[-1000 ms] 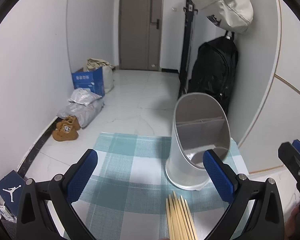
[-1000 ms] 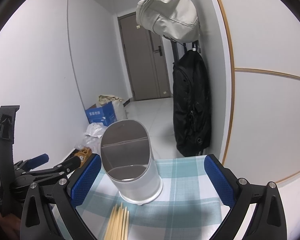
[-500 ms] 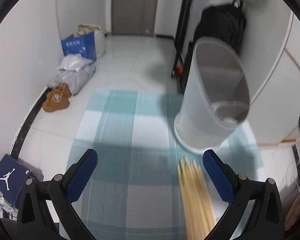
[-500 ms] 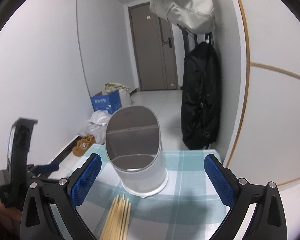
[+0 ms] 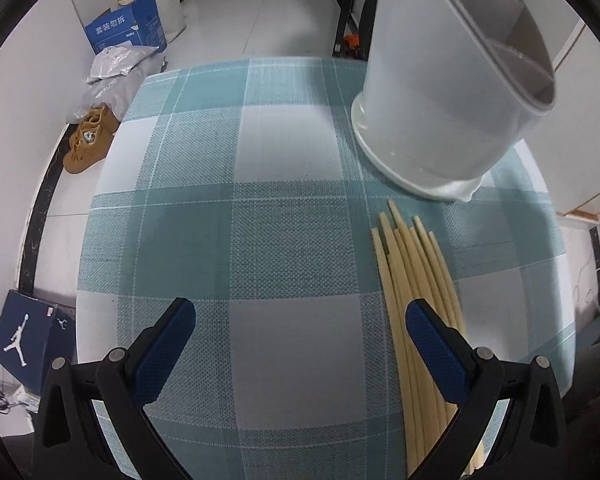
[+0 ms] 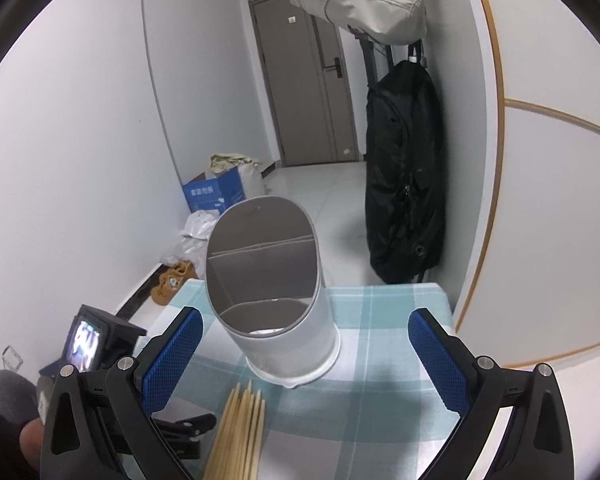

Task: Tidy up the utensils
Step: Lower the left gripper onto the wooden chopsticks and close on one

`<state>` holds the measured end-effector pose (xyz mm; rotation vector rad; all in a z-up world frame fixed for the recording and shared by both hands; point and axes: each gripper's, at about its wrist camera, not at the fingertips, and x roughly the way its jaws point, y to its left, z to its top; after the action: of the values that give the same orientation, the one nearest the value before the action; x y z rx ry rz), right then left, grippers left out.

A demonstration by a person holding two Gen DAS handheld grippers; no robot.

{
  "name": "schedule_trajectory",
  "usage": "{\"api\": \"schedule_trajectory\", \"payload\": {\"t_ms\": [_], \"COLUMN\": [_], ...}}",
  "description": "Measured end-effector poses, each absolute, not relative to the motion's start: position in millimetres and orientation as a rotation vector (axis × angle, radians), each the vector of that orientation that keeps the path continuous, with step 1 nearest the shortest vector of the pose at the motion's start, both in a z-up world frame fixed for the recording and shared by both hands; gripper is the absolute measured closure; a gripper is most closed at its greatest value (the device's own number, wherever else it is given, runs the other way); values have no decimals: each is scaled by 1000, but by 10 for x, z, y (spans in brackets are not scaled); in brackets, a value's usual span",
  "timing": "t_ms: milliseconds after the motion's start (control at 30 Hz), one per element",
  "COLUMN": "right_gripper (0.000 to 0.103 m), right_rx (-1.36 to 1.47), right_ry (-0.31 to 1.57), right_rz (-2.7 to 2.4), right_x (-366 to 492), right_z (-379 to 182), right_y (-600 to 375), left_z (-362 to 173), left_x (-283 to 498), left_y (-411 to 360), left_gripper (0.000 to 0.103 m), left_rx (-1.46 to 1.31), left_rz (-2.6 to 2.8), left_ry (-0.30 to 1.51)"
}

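Observation:
Several pale wooden chopsticks (image 5: 416,304) lie in a bundle on the teal checked cloth (image 5: 260,240), tips toward a white divided utensil holder (image 5: 448,92). My left gripper (image 5: 300,340) hangs open low over the cloth, its right finger just above the chopsticks, nothing between its pads. In the right wrist view the holder (image 6: 272,296) stands upright with its slanted mouth facing me and the chopsticks (image 6: 240,432) lie in front of it. My right gripper (image 6: 306,348) is open and empty, higher and farther back. The left gripper's body (image 6: 100,344) shows at lower left.
The cloth-covered table is small and its far edge drops to a white tiled floor. A blue carton (image 5: 124,30), grey bags (image 5: 112,76), tan shoes (image 5: 90,140) and a shoebox (image 5: 32,332) lie along the left wall. A black backpack (image 6: 404,184) hangs at right.
My left gripper has tilted down and moved forward over the cloth, closer to the chopsticks and holder. The right gripper has shifted only slightly; both stay open.

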<state>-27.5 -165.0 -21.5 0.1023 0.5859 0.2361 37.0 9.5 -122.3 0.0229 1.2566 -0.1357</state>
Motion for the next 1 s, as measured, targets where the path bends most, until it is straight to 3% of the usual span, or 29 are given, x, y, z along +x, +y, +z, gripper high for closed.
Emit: {"api": "schedule_trajectory", "payload": {"t_ms": [867,967,1000], "right_gripper": [0,0,0], "right_rx": [102,104,100], "right_ry": [598,588,588], "right_rz": [248,258,257], "right_x": [-355,-379,-382], "right_z": [-132,-117,-119], "right_y": [-1721,-1727,-1727], "left_z": [-1342,-1318,-1296], "left_x": [413,403,396], "left_y": [58,41,28], "left_gripper": [4,19,28], "left_rx": [82,55,58], "left_rz": [-84,-106,-109], "left_ry": [1330,1337,1327]}}
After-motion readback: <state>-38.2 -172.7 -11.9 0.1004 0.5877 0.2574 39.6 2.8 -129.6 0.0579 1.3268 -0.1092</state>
